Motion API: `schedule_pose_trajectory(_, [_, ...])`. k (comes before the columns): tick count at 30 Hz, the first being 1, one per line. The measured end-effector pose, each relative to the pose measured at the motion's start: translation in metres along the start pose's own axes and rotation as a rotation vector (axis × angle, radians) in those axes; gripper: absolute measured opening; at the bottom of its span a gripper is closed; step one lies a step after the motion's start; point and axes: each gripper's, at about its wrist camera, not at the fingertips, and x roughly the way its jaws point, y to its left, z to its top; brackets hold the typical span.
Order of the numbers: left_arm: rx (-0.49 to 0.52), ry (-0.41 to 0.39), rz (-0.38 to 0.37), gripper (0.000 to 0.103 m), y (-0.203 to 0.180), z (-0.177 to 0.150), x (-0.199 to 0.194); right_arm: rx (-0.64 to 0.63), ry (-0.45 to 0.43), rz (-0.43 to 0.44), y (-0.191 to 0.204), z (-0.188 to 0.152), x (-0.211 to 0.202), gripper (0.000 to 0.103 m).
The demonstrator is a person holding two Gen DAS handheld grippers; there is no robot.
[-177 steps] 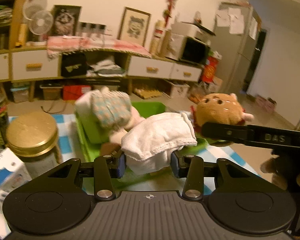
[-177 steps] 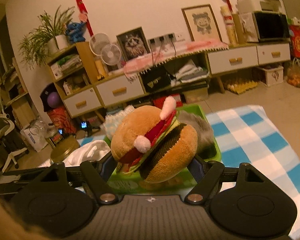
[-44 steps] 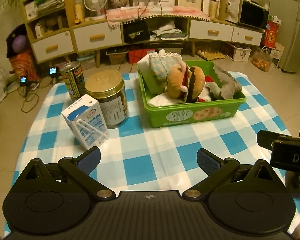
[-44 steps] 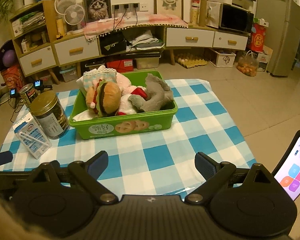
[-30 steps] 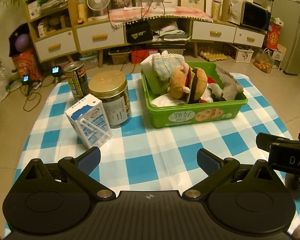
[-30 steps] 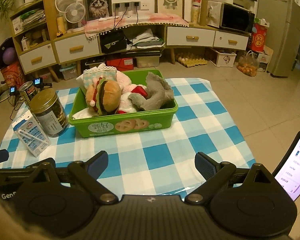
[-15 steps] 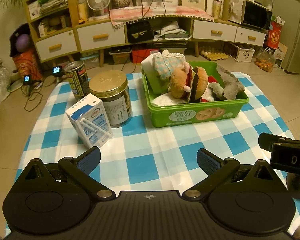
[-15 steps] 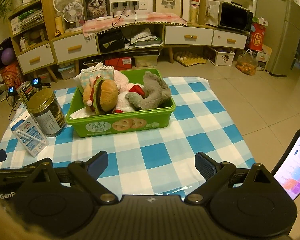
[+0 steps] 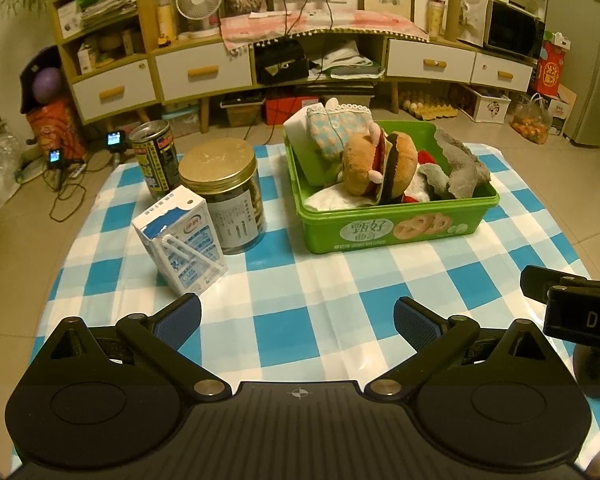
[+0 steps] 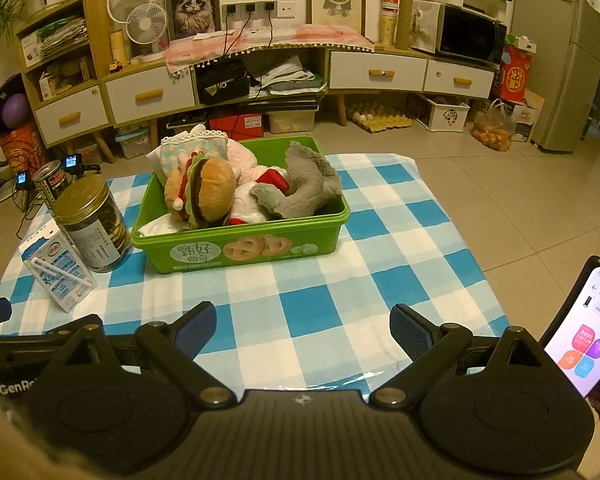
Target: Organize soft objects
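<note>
Three hard things stand left of the green bin [image 9: 396, 229] on the checked tablecloth [image 9: 300, 280]: a milk carton [image 9: 180, 240], a gold-lidded jar [image 9: 224, 196] just behind it, and a dark can [image 9: 156, 158] farther back. None lies between the claws and the bin; only bare cloth does.

The bin holds the soft toys: a plush burger [image 9: 380, 168], a grey plush [image 9: 460, 168], a checked cloth [image 9: 336, 128] at the back-left corner and a white cloth [image 9: 336, 200] beneath. The left gripper [image 9: 298, 320] and right gripper [image 10: 302, 326] hang well short of the bin, fingers spread wide with nothing between them.

Only the right wrist view shows a lit phone [image 10: 584, 332] at its right edge; the left view instead catches the right gripper's side.
</note>
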Motion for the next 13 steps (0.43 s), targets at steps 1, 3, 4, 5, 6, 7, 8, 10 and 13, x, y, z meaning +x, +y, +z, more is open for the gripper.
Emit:
schedule_pose_trajectory(1, [-0.001,0.000,0.000,0.098,0.0003,0.0005,-0.0001,0.000,0.000,0.000,-0.0001,0.0000,0.0000,0.060])
schedule_pose_trajectory(3, [0.000,0.000,0.000,0.098,0.0002,0.0004,-0.0002,0.000,0.000,0.000,-0.0001,0.0001,0.0000,0.060])
schedule_pose_trajectory(4, [-0.001,0.000,0.000,0.098,0.0002,0.0003,-0.0003,0.000,0.000,0.000,-0.0002,0.0000,-0.0001,0.060])
schedule_pose_trajectory(5, [-0.001,0.000,-0.001,0.098,0.0001,0.0004,-0.0002,-0.001,0.000,0.000,-0.0002,-0.0001,-0.0001,0.060])
schedule_pose_trajectory(6, [0.000,-0.001,-0.001,0.098,-0.0001,0.0001,-0.0004,-0.001,0.000,0.000,-0.0002,0.0002,0.0000,0.060])
schedule_pose_trajectory(7, [0.001,-0.002,-0.001,0.098,-0.0005,0.0000,0.0000,-0.001,0.000,0.000,-0.0002,0.0001,0.0000,0.060])
schedule_pose_trajectory(8, [0.003,-0.004,-0.001,0.098,-0.0010,-0.0002,-0.0003,0.000,0.000,0.000,-0.0001,0.0003,0.0000,0.060])
schedule_pose_trajectory(10, [0.007,-0.008,0.001,0.098,-0.0019,-0.0008,-0.0007,0.001,0.000,-0.001,-0.0002,0.0002,-0.0002,0.060])
schedule_pose_trajectory(13, [0.013,-0.006,-0.001,0.098,-0.0021,-0.0004,0.0004,0.005,0.000,-0.002,-0.0025,-0.0012,-0.0003,0.060])
